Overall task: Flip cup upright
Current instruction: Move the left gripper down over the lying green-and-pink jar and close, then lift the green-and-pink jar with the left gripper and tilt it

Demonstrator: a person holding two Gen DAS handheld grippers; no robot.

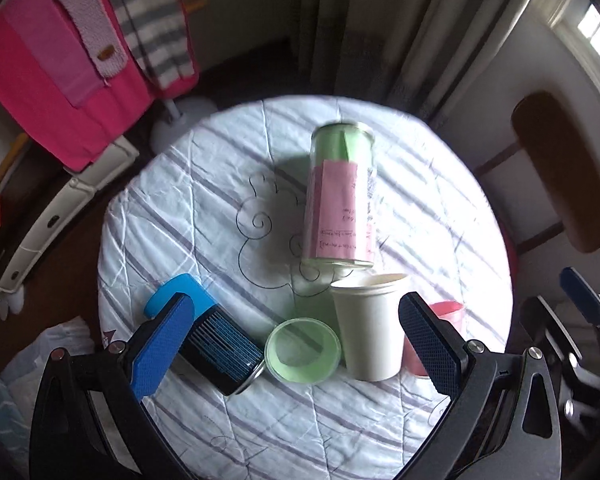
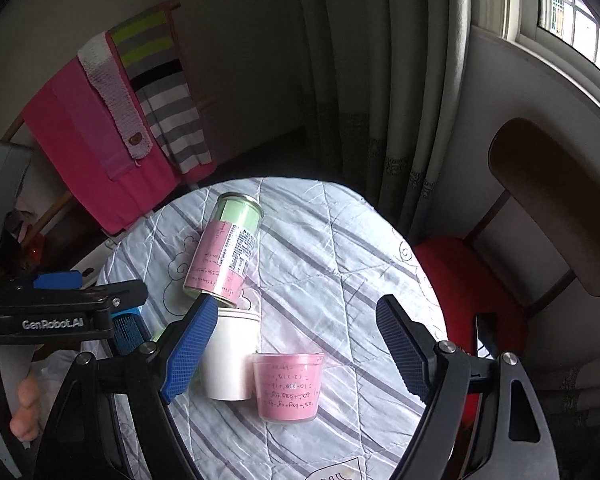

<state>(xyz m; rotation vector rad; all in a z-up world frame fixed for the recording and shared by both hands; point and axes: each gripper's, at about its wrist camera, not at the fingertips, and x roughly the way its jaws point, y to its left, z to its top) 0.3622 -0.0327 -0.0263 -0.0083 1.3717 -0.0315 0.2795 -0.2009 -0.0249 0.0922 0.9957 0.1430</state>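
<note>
Two grippers hang over your round table (image 1: 452,216), both with jaws spread wide and nothing between them. Your left gripper (image 1: 296,338) frames a small green cup (image 1: 302,351) that sits upright with its mouth open to the camera, touching the side of a white paper cup (image 1: 370,326), also upright. Only the left wrist view shows you that green cup properly; from the right wrist it is almost hidden behind the left finger pad. The left view also gives you the dark can with the blue lid (image 1: 210,334) lying on its side just beside the green cup, half behind the left pad (image 1: 162,344).

Your right gripper (image 2: 300,350) looks down on the pink cup (image 2: 287,387), which stands mouth up next to the white paper cup (image 2: 230,354); whether the two touch you cannot tell. In the left view that pink cup (image 1: 448,312) is only a sliver behind the right pad. Both views show the tall clear canister (image 2: 224,250) with green and pink paper inside, lying tipped beyond the white cup. The right view alone shows the red-seated chair (image 2: 460,276) and your left gripper's body (image 2: 52,320).
</note>
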